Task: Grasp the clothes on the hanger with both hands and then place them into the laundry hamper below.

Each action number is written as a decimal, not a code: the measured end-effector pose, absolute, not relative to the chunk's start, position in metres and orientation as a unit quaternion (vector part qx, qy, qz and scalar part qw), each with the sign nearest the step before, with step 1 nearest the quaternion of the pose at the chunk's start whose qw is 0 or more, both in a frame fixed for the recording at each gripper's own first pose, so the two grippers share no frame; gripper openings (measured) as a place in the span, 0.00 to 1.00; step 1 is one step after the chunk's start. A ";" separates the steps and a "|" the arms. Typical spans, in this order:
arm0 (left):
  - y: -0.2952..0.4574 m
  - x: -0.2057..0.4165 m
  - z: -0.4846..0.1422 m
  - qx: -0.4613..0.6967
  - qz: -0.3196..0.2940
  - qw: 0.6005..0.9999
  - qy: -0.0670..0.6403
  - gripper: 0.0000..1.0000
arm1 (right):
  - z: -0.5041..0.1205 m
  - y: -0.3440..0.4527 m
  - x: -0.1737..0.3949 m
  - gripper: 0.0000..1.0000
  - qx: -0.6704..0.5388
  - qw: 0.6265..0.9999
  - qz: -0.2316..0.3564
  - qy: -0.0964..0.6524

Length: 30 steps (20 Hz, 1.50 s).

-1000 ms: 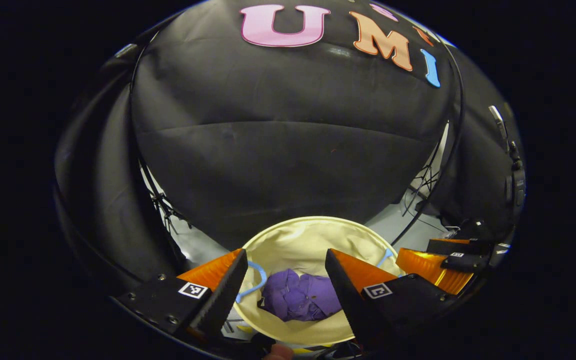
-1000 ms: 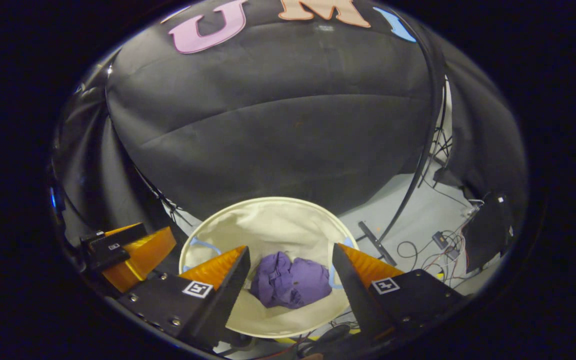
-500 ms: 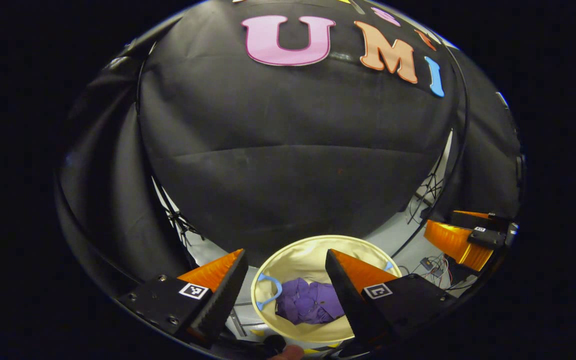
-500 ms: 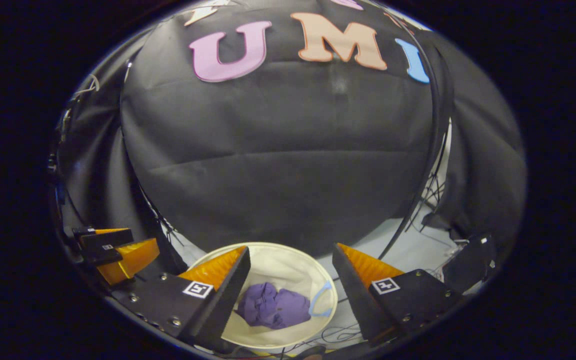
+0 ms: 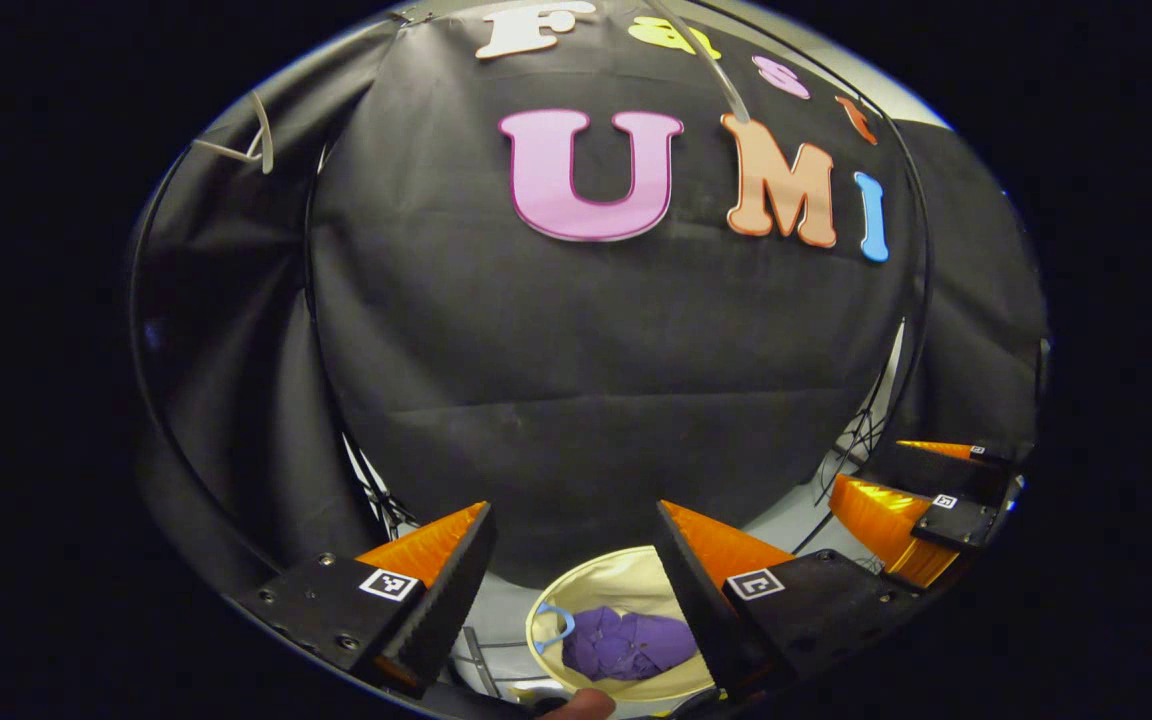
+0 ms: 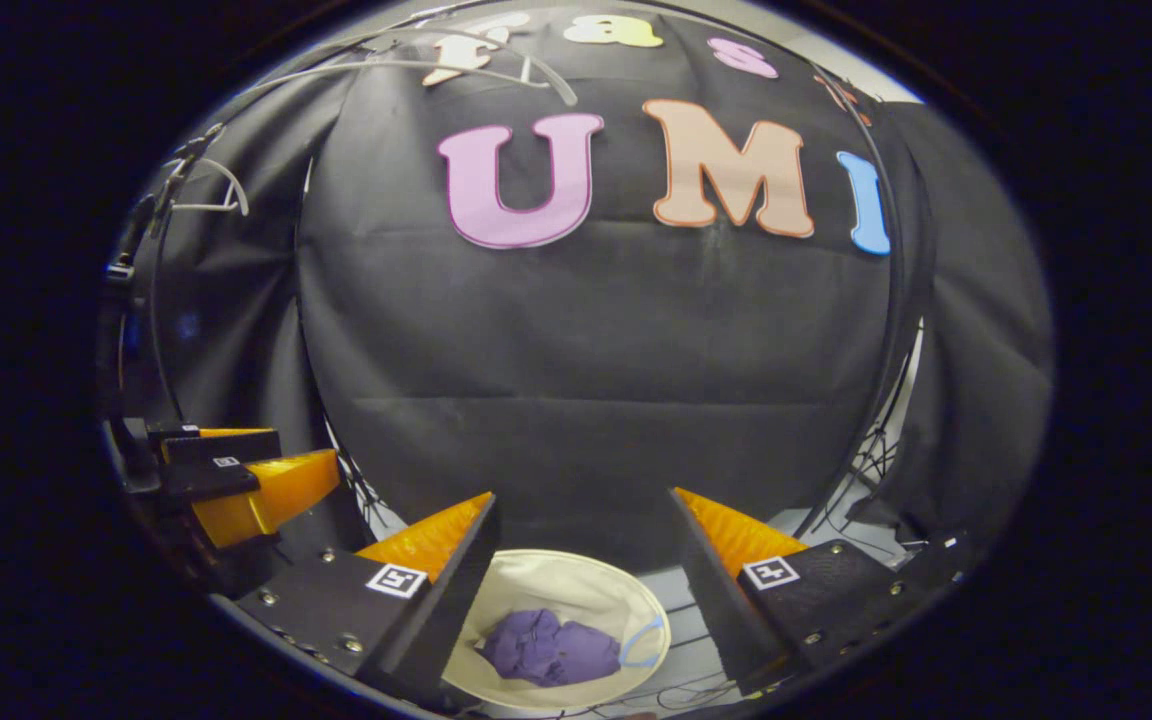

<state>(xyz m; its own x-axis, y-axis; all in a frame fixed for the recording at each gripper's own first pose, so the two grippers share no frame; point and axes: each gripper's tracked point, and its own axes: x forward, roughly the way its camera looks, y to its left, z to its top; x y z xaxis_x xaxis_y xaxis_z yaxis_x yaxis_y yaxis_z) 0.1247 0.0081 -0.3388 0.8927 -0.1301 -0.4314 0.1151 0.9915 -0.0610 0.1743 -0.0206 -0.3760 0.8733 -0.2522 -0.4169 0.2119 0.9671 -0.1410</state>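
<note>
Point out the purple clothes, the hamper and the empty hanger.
clothes (image 6: 548, 648): right gripper view, middle of the crumpled purple heap.
hamper (image 6: 576, 590): right gripper view, bare cream inner wall behind the heap.
hanger (image 6: 221, 190): right gripper view, pale curved arm at upper left.

Both views look from high up toward the booth wall, sharing the hamper (image 5: 626, 590) (image 6: 576, 590) far below.

No readable text apart from the booth wall's letters; fiducial squares without legible characters.
</note>
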 end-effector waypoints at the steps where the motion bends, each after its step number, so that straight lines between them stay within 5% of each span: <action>1: 0.009 0.127 -0.324 -0.017 -0.062 0.976 0.208 0.96 | -0.365 -0.020 0.176 1.00 -0.046 0.968 -0.121 0.213; 20: 0.027 0.122 -0.148 0.001 -0.028 0.997 0.079 0.94 | -0.150 -0.001 0.174 0.98 -0.060 0.990 -0.114 0.062; 30: 0.016 0.093 -0.082 -0.029 -0.046 0.998 0.036 0.92 | -0.079 0.042 0.131 1.00 -0.064 0.996 -0.055 0.030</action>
<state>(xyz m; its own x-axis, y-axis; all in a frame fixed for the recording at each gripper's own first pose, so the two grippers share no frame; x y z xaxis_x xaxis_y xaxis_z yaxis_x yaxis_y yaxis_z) 0.0933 0.0158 -0.0818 0.9931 -0.0942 -0.0694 0.0901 0.9941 -0.0608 0.1306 0.0420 -0.0787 0.9921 -0.1136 -0.0530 0.1059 0.9858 -0.1304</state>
